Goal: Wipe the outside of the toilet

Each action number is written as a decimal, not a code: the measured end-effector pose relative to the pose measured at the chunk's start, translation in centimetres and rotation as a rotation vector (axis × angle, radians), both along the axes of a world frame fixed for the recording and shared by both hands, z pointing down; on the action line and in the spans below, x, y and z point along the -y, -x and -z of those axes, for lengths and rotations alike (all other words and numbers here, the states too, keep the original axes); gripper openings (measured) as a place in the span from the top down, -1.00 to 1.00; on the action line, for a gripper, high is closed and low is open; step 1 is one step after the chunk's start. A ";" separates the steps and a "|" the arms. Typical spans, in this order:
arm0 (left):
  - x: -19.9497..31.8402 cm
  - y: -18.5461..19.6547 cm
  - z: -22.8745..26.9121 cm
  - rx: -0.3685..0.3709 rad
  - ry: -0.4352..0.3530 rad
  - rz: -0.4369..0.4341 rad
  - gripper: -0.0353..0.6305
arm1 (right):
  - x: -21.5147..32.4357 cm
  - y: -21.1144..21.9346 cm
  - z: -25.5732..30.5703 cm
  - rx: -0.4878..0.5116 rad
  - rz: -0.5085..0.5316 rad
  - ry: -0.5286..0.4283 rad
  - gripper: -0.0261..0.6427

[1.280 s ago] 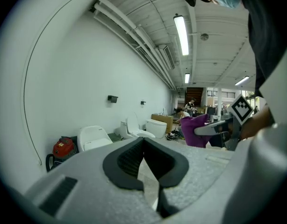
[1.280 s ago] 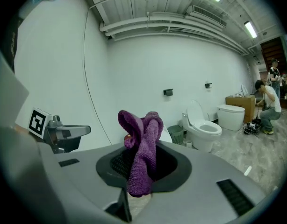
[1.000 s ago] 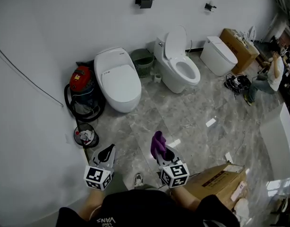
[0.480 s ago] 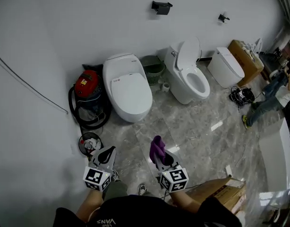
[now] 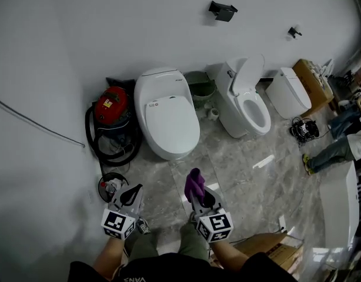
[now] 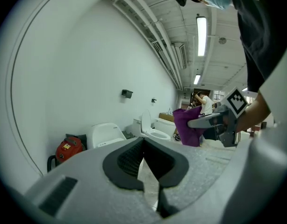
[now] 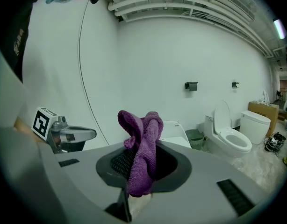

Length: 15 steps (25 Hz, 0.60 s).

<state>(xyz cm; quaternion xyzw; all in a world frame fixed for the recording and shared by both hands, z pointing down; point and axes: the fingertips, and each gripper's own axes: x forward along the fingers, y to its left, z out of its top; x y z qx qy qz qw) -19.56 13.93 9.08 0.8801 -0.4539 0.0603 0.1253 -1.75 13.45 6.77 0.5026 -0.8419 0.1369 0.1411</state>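
1. The right gripper (image 5: 199,197) still holds the purple cloth (image 5: 196,183), its jaws clamped on it.
2. The left gripper (image 5: 133,192) stays empty, its jaws pressed together.
3. The closed-lid toilet (image 5: 167,119) stands nearer than a second ago, but still well apart from the cloth.
4. The red vacuum (image 5: 112,106) beside the toilet has drawn closer too.

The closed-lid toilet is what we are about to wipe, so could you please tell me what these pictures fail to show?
The closed-lid toilet: the head view looks down, so its lid hides much of the bowl's outside; the purple cloth covers part of it in the right gripper view.
The purple cloth: its lower end vanishes between the fingers of the right gripper.
The red vacuum: label too small to read.
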 end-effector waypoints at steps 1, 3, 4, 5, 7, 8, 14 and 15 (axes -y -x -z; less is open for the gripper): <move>0.7 -0.3 -0.4 -0.002 -0.001 0.007 0.88 | 0.9 0.0 -0.3 -0.001 0.016 -0.008 0.70; 2.2 -1.0 -1.3 -0.005 -0.014 0.027 0.88 | 2.6 0.0 -1.1 -0.005 0.053 -0.020 0.70; 2.9 -1.3 -1.8 -0.004 -0.021 0.038 0.88 | 3.4 0.0 -1.8 -0.005 0.077 -0.020 0.70; 3.6 -1.5 -2.4 0.000 -0.023 0.052 0.88 | 4.0 0.1 -2.5 -0.004 0.105 -0.016 0.70; 4.8 -1.8 -3.8 0.002 -0.015 0.093 0.88 | 5.0 0.2 -4.0 -0.017 0.169 -0.006 0.70; 5.5 -2.0 -4.6 -0.004 -0.010 0.121 0.88 | 5.6 0.2 -4.7 -0.029 0.200 -0.005 0.70; 10.0 -3.9 -11.4 -0.018 -0.007 0.204 0.88 | 9.2 -0.5 -11.8 -0.048 0.300 -0.030 0.70; 10.7 -4.2 -13.0 -0.017 -0.005 0.205 0.88 | 9.7 -0.4 -13.3 -0.046 0.306 -0.031 0.70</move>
